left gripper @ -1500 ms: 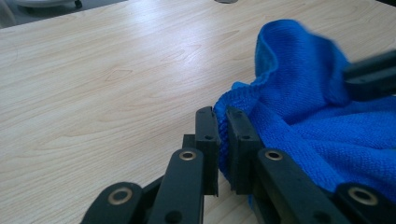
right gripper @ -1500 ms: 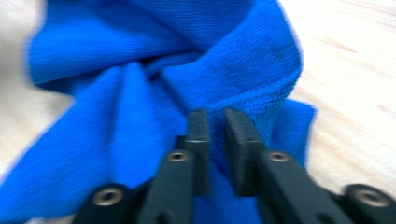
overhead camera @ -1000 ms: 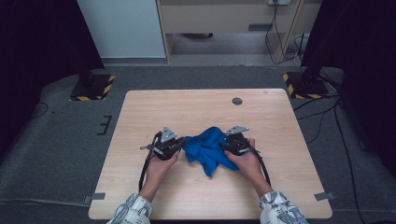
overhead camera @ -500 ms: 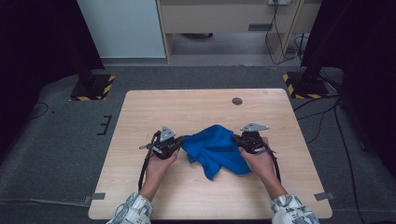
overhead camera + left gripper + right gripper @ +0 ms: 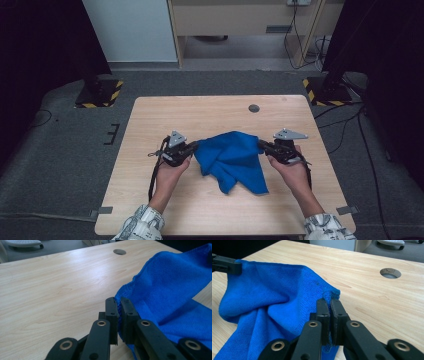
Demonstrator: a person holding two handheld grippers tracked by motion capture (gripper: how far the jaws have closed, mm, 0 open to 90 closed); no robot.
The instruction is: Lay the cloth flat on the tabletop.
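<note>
A blue cloth (image 5: 231,160) hangs stretched between my two grippers over the middle of the wooden table (image 5: 210,115), its lower folds trailing toward the near edge. My left gripper (image 5: 192,148) is shut on the cloth's left corner; the left gripper view has the blue cloth (image 5: 170,290) pinched between the jaws of my left gripper (image 5: 118,300). My right gripper (image 5: 261,145) is shut on the right corner, its jaws having just closed on it. In the right gripper view the hem of the cloth (image 5: 274,297) sits clamped in my right gripper (image 5: 327,300), lifted off the table.
A round cable hole (image 5: 254,108) lies in the table's far right part. Dark stands with striped bases (image 5: 97,92) stand on the floor at both far corners. Bare wood shows around the cloth.
My right gripper took hold of the cloth's right corner and drew it right and up, spreading the bunched cloth wider. The left gripper stayed put, holding its corner.
</note>
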